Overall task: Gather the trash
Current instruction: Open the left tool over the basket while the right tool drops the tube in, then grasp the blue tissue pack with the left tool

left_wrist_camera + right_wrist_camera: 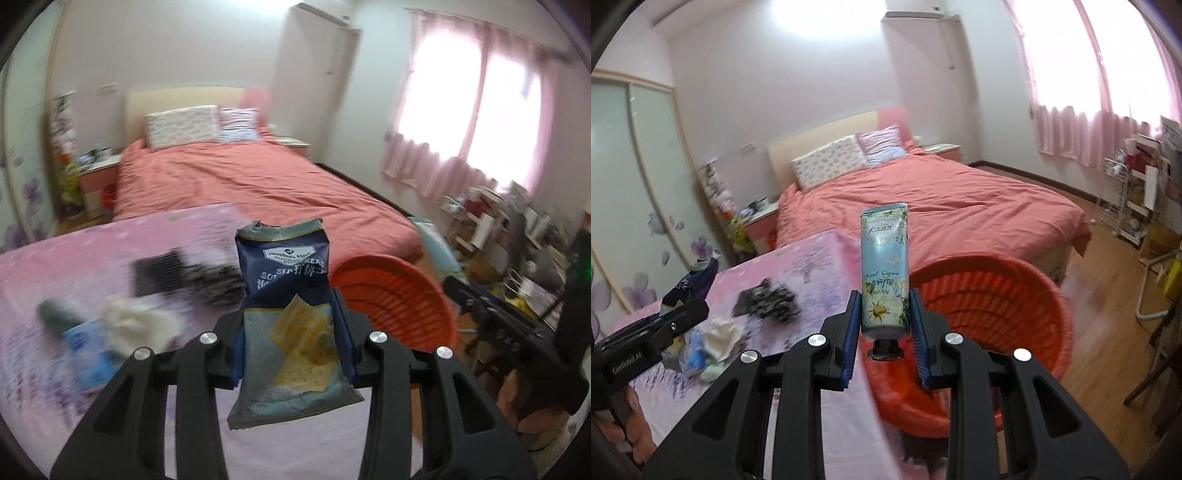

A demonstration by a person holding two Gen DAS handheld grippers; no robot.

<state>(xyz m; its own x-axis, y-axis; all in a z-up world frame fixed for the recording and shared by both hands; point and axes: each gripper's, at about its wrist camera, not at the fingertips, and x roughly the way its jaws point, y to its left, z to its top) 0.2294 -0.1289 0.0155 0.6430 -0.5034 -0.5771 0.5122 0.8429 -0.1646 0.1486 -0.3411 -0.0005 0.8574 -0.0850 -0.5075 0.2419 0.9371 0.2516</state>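
Observation:
My left gripper [291, 332] is shut on a dark blue cracker wrapper [288, 295], which stands upright above the pink table [92, 251]. In the right wrist view that same wrapper [696, 282] and the left gripper [683, 314] appear at the far left. My right gripper [884, 317] is shut on a pale blue hand cream tube [885, 273], cap down, held just left of and above the orange basket [990, 314]. The basket [391, 299] also shows to the right of the wrapper in the left wrist view.
On the table lie a black-and-white patterned cloth [768, 299], a crumpled white tissue [722, 332] and blue packaging [90, 354]. Behind stands a bed with a coral cover [942, 210]. Cluttered shelves [1137, 192] and wooden floor [1108, 288] are on the right.

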